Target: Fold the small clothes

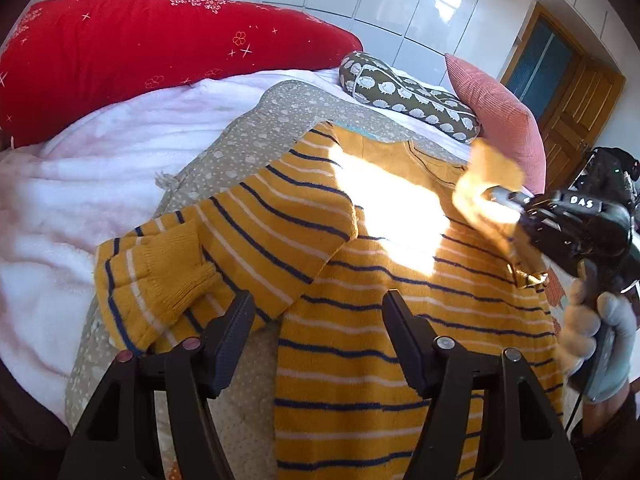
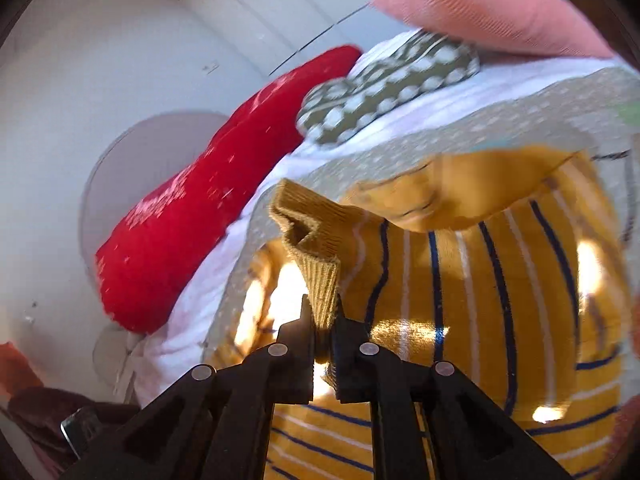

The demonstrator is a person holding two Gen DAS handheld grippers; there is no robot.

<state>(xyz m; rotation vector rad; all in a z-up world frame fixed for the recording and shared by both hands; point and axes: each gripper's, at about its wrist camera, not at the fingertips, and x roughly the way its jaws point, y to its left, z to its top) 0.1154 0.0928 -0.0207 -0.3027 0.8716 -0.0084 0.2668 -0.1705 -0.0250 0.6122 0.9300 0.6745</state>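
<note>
1. Far left in my left camera, a red pillow (image 1: pixel 120 52) lies along the back of the bed, on a white fluffy blanket (image 1: pixel 80 184).
2. On that blanket I've got a grey dotted mat (image 1: pixel 248 128), and the sweater (image 1: pixel 380 320), mustard with navy and white stripes, is spread across it.
3. The sweater's left sleeve (image 1: pixel 248 232) is folded in over the body, its ribbed cuff lying near the mat's left edge.
4. My left gripper (image 1: pixel 320 320) hangs just above the sweater's lower half, jaws wide apart, nothing between them.
5. A hard patch of sunlight washes out the chest of the sweater, so I can't read any detail there.
6. Behind it sit an olive cushion with white spots (image 1: pixel 408 92) and a pink ribbed pillow (image 1: pixel 496 116).
7. On the right, my gloved hand (image 1: pixel 600 340) grips the handle of the right gripper (image 1: pixel 496 196), which has mustard fabric raised off the bed.
8. Over to the right camera, which is blurred: the jaws are pinched narrow on the ribbed cuff (image 2: pixel 316 240) of the other sleeve, and the cuff stands up above the fingertips.
9. Beyond that cuff I see the striped body of the sweater, and the red pillow runs along the left.
</note>
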